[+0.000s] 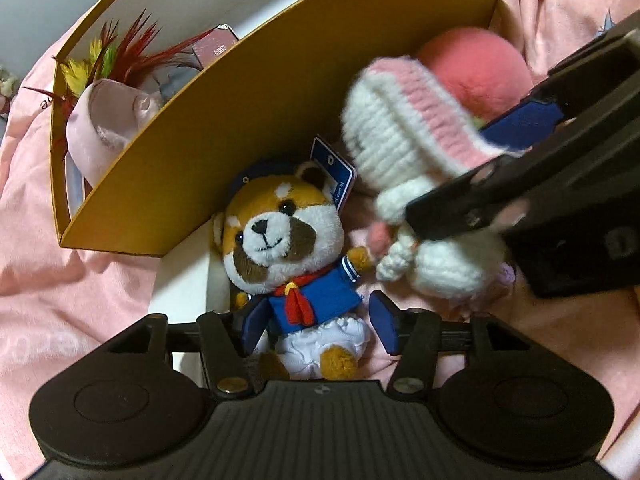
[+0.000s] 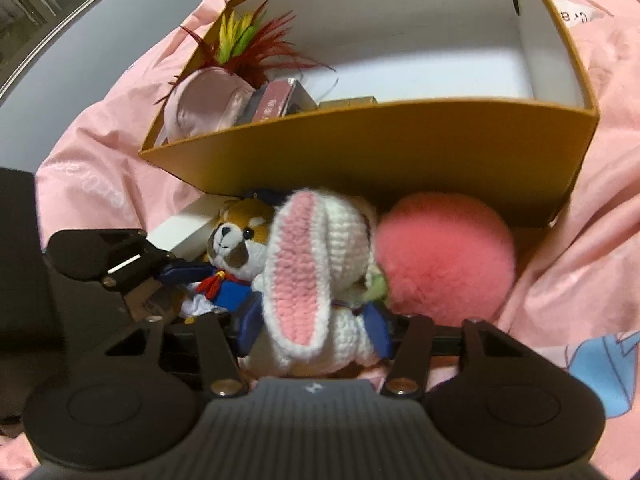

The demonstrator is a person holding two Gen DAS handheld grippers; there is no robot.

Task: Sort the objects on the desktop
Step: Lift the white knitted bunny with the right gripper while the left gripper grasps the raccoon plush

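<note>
A plush bear in a blue sailor suit (image 1: pixel 288 248) lies on the pink cloth against the yellow box (image 1: pixel 224 120). My left gripper (image 1: pixel 320 328) is open, its blue pads on either side of the bear's lower body. My right gripper (image 2: pixel 316 320) is shut on a white and pink crocheted rabbit (image 2: pixel 312 272), which is also seen in the left wrist view (image 1: pixel 408 152), to the right of the bear. A pink fluffy ball (image 2: pixel 444 256) lies by the box, right of the rabbit. The bear also shows in the right wrist view (image 2: pixel 236 248).
The yellow box (image 2: pixel 376 148) has a white inside and holds a feathered piece (image 2: pixel 244 40), a pale pink pouch (image 2: pixel 204 104) and small boxes (image 2: pixel 276 100). Its right part shows bare floor. A white flat object (image 1: pixel 180 292) lies under the bear. Pink cloth (image 2: pixel 580 260) covers the surface.
</note>
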